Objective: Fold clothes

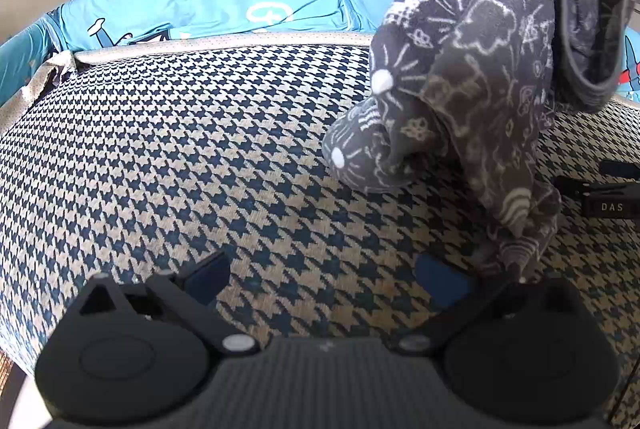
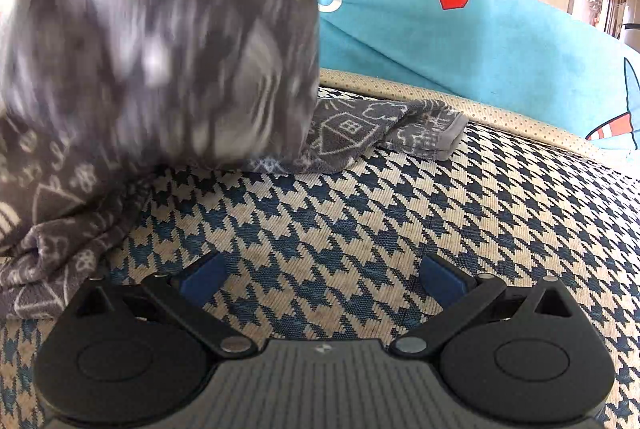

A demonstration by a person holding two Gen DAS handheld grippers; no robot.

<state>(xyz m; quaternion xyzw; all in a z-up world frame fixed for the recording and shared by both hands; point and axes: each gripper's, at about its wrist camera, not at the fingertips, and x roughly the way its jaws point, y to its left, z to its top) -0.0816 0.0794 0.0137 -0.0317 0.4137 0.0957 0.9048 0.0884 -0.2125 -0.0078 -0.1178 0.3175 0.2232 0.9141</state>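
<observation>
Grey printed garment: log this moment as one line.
grey printed garment bunched, partly raised, blurred in right view | left gripper open, empty | right gripper open, empty | houndstooth cushion beneath | fold not yet formed

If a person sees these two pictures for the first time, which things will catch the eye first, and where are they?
First comes the dark grey garment with white doodle drawings, hanging at the upper right of the left wrist view and blurred at the upper left of the right wrist view. Under it spreads the navy and cream houndstooth cushion, and behind it stands the bright blue cartoon-print cover. Both tools, left and right, are open and hold nothing.
</observation>
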